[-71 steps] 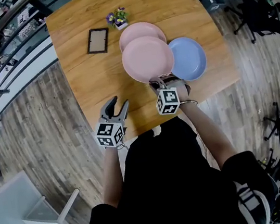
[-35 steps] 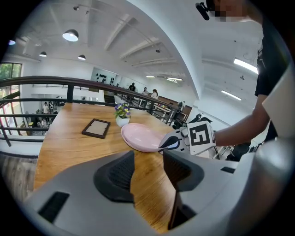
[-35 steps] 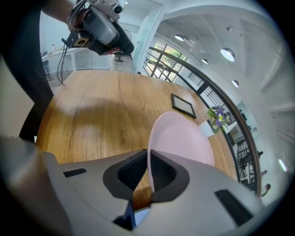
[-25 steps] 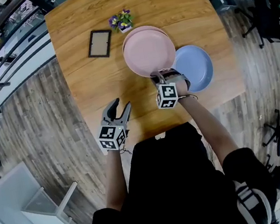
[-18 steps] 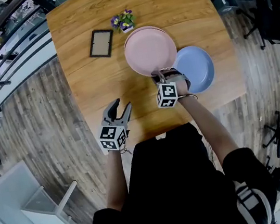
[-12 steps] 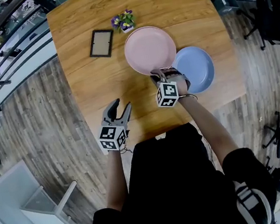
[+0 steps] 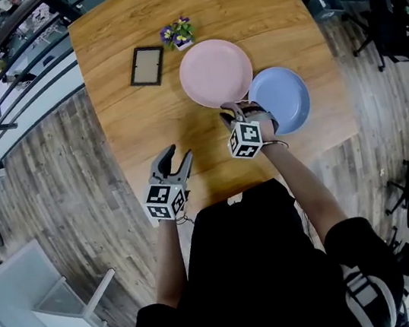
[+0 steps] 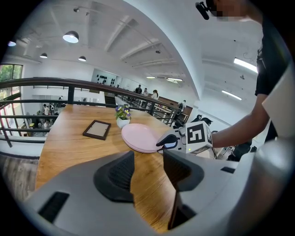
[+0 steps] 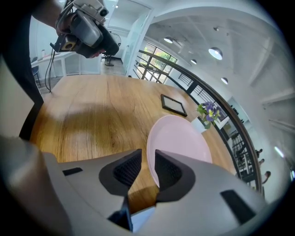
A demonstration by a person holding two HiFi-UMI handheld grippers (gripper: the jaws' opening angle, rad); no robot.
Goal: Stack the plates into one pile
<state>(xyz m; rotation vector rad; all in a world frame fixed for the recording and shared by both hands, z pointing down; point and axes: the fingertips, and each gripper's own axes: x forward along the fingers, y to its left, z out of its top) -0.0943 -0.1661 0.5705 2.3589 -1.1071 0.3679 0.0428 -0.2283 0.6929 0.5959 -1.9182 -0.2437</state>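
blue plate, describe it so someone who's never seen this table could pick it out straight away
Start from the wooden table in the head view and go to its right-hand side, the side of the person's right arm. The blue plate lies flat there, right beside the pink plate and close to the table's right edge. It is the only blue dish on the table and sits nearer the person than its pink neighbour.

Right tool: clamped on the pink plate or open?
Open. Its jaws have just been opening; the right tool shows a gap, with the pink plate rim between them, not pressed.
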